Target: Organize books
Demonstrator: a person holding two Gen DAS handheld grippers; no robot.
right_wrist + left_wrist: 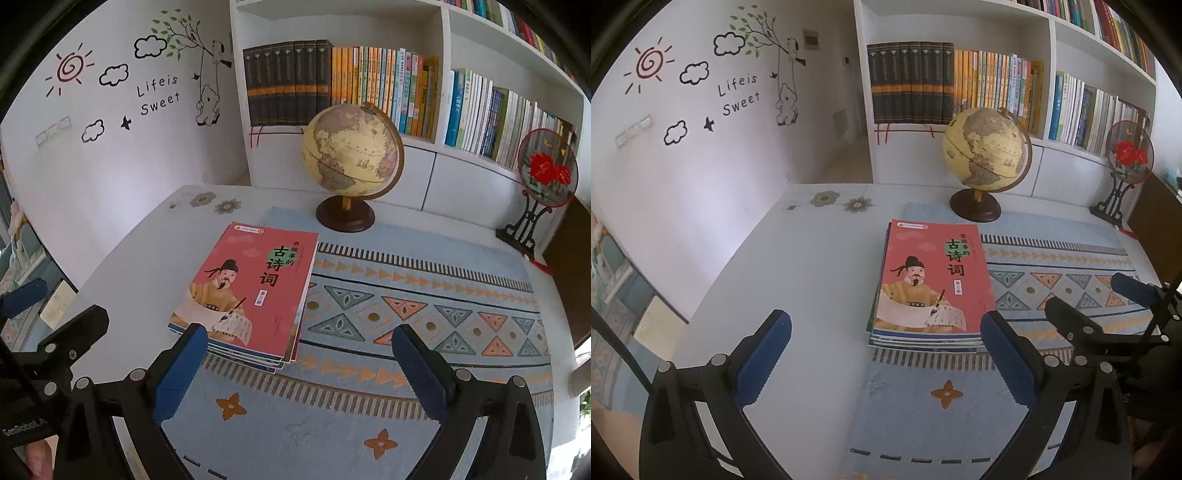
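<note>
Several thin paperback books lay in one flat stack [925, 291], the top one red-covered with a painted scholar figure, on the pale white surface [798, 266]. The stack sat just in front of the antique-style yellow globe on its dark wooden base [986, 155], straddling the left edge of the blue patterned woven mat [1071, 266]. Its edges were roughly flush, with lower covers peeping out at the near and left sides.

The left gripper [886, 354] hovered in front of the stack, on the side away from the globe, its blue-padded fingers [764, 354] spread wide and holding nothing. The right gripper [295, 369] hung beside it, its fingers [421, 373] likewise wide and empty.

The scene fitted either a stack already squared or one awaiting transfer to the white bookcase [1045, 55] behind the globe; the frames did not settle which.

Judgement: any handling of the stack would call for level fingers closing on opposite edges, since thin glossy covers are likely to slide or fan. The globe stood near enough to be knocked by a forward push.
</note>
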